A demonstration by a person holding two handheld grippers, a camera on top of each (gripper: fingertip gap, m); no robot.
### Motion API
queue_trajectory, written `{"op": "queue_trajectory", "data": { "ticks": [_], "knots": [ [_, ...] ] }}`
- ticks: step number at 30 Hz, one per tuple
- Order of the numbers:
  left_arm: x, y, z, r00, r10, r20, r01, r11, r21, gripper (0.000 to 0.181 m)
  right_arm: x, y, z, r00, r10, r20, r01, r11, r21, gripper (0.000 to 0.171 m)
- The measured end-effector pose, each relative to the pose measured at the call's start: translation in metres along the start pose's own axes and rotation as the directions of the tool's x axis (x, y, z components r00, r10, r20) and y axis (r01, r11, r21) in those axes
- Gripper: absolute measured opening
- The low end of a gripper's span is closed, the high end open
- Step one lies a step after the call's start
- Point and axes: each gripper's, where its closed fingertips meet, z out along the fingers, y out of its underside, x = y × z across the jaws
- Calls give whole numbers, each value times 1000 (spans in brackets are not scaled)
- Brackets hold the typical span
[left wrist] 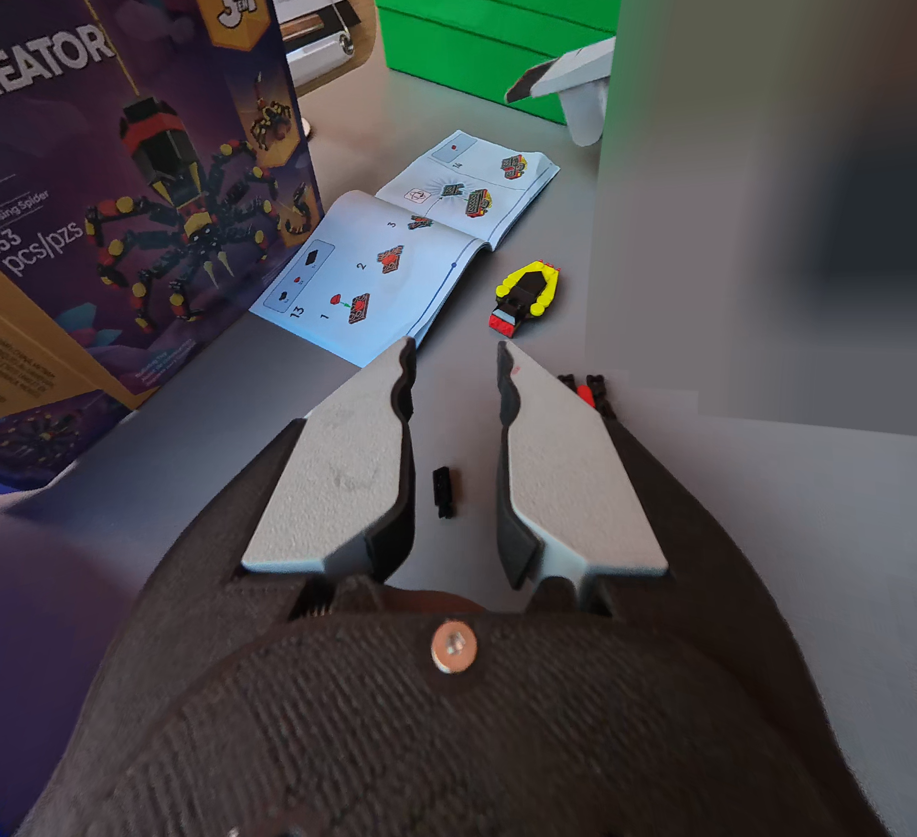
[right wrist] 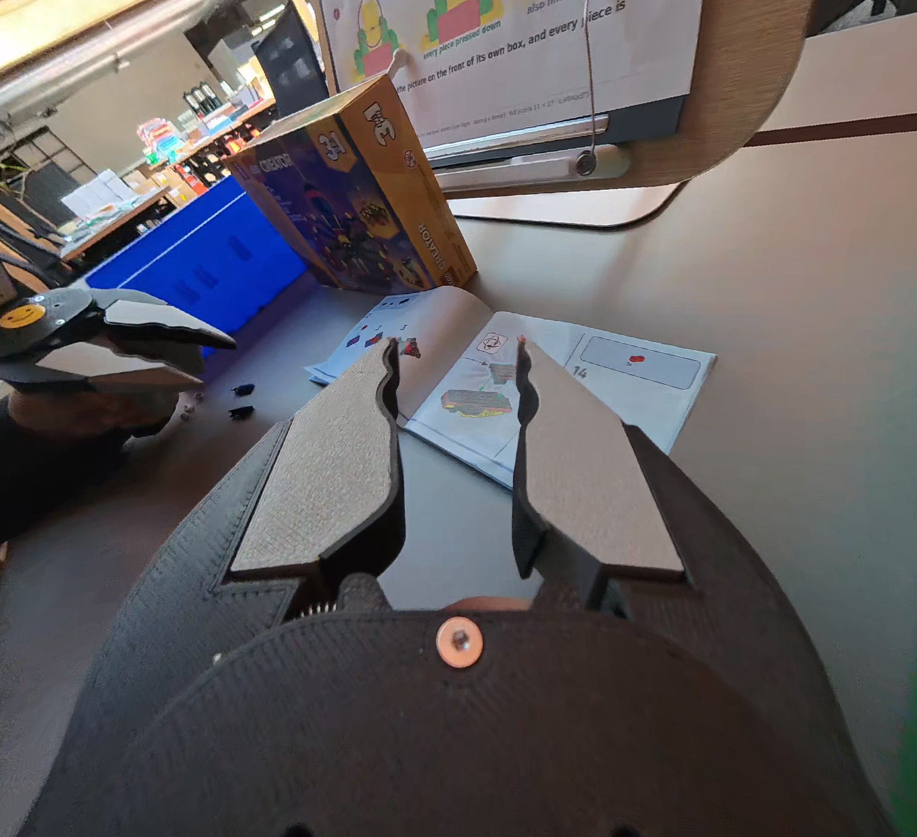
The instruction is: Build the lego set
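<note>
My left gripper [left wrist: 455, 349] is open and empty above the grey table. A small black lego piece [left wrist: 444, 491] lies on the table below, between its fingers. A yellow, black and red partial build [left wrist: 527, 294] lies just beyond, right of the open instruction booklet [left wrist: 397, 247]. A small black and red piece [left wrist: 590, 391] peeks out beside the right finger. My right gripper [right wrist: 456, 344] is open and empty, held above the booklet [right wrist: 546, 381]. The left gripper [right wrist: 149, 346] shows at the left of the right wrist view, with two small black pieces [right wrist: 242, 400] on the table near it.
The purple and yellow lego box [left wrist: 139, 168] stands at the left, also seen in the right wrist view [right wrist: 357, 197]. A green bin [left wrist: 496, 4] stands at the back right. A blue bin [right wrist: 198, 257] and a board with an instruction sheet [right wrist: 496, 19] stand behind. My hands' fingertips stand some 20 centimetres from each other.
</note>
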Motion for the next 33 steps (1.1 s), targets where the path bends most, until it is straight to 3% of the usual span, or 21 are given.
{"op": "queue_trajectory", "data": {
  "ticks": [6,14,26,33],
  "knots": [
    [-8,6,4,999,-28,-29,28,999,-15,32,-16,11,18,993,-112,41,115,990,-87,42],
    [-27,0,-6,989,-144,30,143,989,32,27,-9,4,6,991,-130,20,131,990,-46,36],
    [-27,9,-1,991,-119,61,119,993,-2,21,-1,7,4,985,-169,-27,166,983,-73,36],
    [-18,14,2,997,-70,32,71,996,-45,22,7,17,7,964,-265,-24,257,950,-177,41]
  ]
}}
